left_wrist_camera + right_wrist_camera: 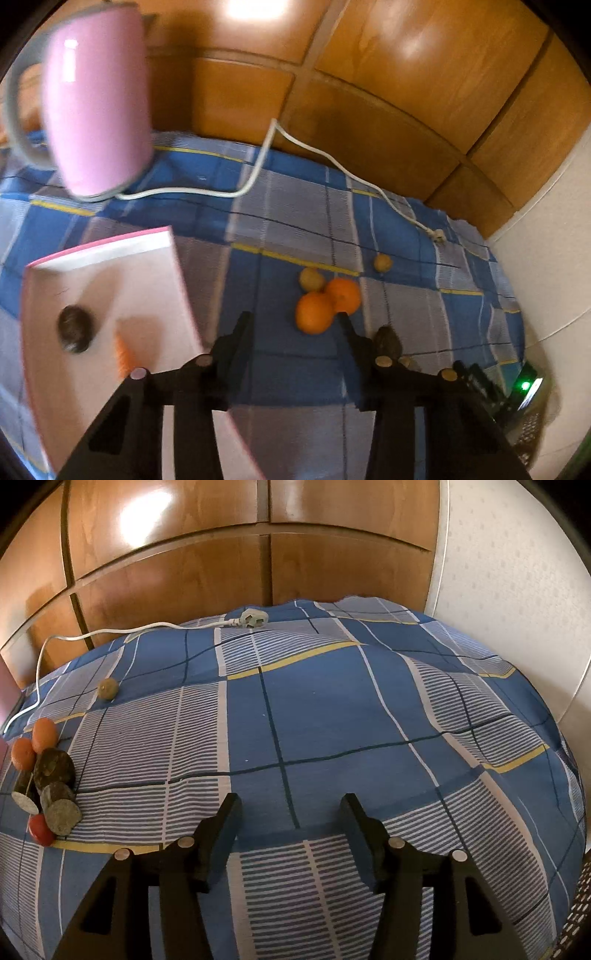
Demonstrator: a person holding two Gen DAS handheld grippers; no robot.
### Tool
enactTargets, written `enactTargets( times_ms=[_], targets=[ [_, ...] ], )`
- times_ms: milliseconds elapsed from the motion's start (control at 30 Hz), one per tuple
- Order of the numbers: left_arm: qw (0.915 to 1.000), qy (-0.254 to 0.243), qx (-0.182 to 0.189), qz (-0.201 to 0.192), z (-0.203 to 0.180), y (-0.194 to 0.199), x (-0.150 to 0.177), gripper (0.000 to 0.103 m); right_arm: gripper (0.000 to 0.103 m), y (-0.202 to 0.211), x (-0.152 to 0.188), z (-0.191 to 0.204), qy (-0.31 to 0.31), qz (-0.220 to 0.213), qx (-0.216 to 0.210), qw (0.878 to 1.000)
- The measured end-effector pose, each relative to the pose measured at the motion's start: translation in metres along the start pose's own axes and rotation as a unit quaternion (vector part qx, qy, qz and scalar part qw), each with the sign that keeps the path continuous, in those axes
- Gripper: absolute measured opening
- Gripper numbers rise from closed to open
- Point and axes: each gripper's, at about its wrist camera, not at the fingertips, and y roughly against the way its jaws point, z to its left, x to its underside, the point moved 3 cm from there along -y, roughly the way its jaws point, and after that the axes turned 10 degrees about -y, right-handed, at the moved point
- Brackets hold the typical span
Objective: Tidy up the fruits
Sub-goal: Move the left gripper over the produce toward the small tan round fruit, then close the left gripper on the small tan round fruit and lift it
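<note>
Two oranges [327, 304] touch each other just ahead of the left gripper [295, 325], whose jaws stand apart, empty; the right gripper [290, 812], also apart and empty, hovers over bare bedsheet [332, 709]. A nudge could roll them across the soft cloth.

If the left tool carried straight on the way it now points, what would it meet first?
Most likely the nearer of the two oranges, just ahead of the open left tool and right of centre; otherwise the checked cloth. Depth is unclear.
</note>
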Motion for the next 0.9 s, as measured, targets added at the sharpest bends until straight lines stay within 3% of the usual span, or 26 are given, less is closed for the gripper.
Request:
enactTargets(
  times_ms=[233,500,800,833,867,900],
  targets=[
    [0.9965,0.019,0.049,0.065,-0.004,-0.056,-0.033,0.038,0.061,-0.002,0.0,0.003,0.004,-0.001,-0.002,1.0],
    [0.9884,0.037,0.05,0.138,0.002,-0.105,-0.044,0.038,0.064,-0.003,0.0,0.004,0.006,-0.002,-0.004,1.0],
    [0.9875,0.038,0.044,0.147,-0.005,-0.13,-0.046,0.037,0.065,-0.002,0.001,0.004,0.007,-0.002,-0.004,1.0],
    [0.9889,0.034,0.039,0.14,-0.006,-0.128,-0.046,0.034,0.065,-0.002,0.001,0.004,0.007,-0.002,-0.004,1.0],
    [0.9906,0.03,0.034,0.129,-0.006,-0.126,-0.045,0.023,0.065,-0.002,0.001,0.004,0.007,-0.002,-0.004,1.0],
    [0.9907,0.028,0.03,0.13,-0.004,-0.126,-0.044,0.021,0.065,-0.002,0.001,0.004,0.007,-0.002,-0.004,1.0]
  ],
)
